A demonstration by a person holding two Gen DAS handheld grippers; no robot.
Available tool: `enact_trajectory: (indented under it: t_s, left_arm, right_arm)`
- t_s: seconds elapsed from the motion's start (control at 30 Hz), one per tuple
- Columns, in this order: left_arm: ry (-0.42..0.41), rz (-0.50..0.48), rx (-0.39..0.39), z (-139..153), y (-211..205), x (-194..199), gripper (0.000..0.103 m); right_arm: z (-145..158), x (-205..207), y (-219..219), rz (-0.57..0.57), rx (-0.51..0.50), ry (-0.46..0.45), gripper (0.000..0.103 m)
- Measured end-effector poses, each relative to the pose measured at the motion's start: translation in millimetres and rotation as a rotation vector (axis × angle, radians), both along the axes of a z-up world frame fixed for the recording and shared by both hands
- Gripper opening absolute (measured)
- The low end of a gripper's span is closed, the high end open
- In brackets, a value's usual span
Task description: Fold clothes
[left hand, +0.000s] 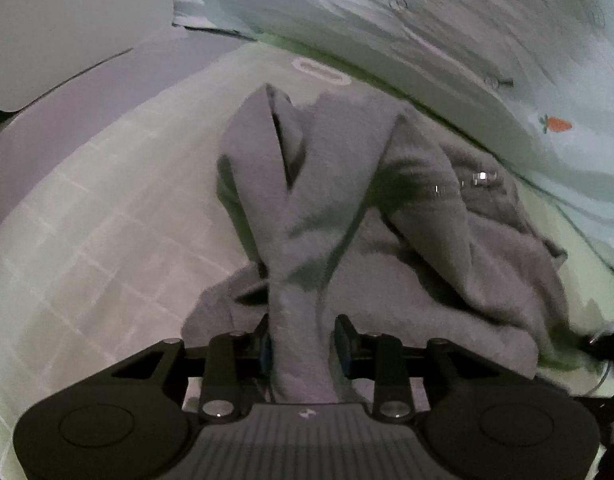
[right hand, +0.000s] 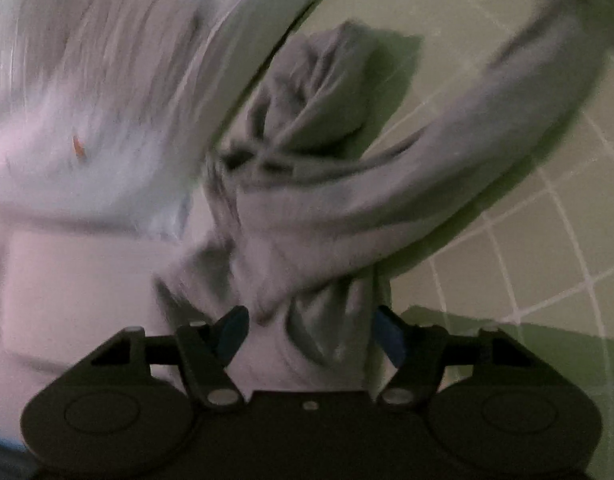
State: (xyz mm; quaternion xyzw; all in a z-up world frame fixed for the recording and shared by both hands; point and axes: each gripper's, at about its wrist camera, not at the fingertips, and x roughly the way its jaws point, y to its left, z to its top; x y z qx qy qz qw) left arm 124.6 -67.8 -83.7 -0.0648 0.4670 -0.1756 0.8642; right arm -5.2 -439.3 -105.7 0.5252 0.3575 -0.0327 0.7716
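A crumpled grey fleece garment (left hand: pixel 347 208) with a zipper lies on a pale green gridded mat (left hand: pixel 87 248). My left gripper (left hand: pixel 305 344) is shut on a bunched fold of it, which rises between the fingers. In the right wrist view, which is motion-blurred, the same grey garment (right hand: pixel 315 200) stretches up to the right in a long band. My right gripper (right hand: pixel 311 336) stands wide open over a hanging fold. The fold touches the right pad (right hand: pixel 391 340), but the left one is clear of it.
A person in a pale striped shirt with small carrot prints (left hand: pixel 447 28) stands close behind the garment, also seen as the shirt (right hand: pixel 87 100) at the left. A white sheet or board (left hand: pixel 67 28) lies beyond the mat. Bare gridded mat (right hand: pixel 527 208) shows at the right.
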Motion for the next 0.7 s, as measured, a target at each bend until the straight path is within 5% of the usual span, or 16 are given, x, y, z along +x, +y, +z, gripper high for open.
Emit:
enact_trajectory:
  t_s: [0.1,0.17,0.23,0.37,0.57,0.7]
  left_arm:
    - [0.002,0.005,-0.034,2,4,3,0.033]
    - [-0.002,-0.003,-0.035,2,3,4,0.031]
    - [-0.020,-0.025,-0.005,3,-2,4,0.010]
    - [-0.063,-0.093,0.013,26,-10,-7,0.008]
    - [-0.247,-0.264,-0.089,118,-31,-33,0.008]
    - [-0.354,-0.333,-0.217,148,-78,-14,0.010]
  right_arm:
    - [1,18,17,0.084,-0.074,0.030,0.058]
    - [2,28,26,0.128,-0.137,0.034,0.026]
    - [11,23,22,0.118,-0.133,-0.004,0.013]
    - [34,3,7,0.075,-0.102,-0.092,0.009]
    - [110,-58,-49,-0.095,0.015,-0.285,0.009]
    - [146,-60,-91,-0.190,-0.082,-0.378,0.009]
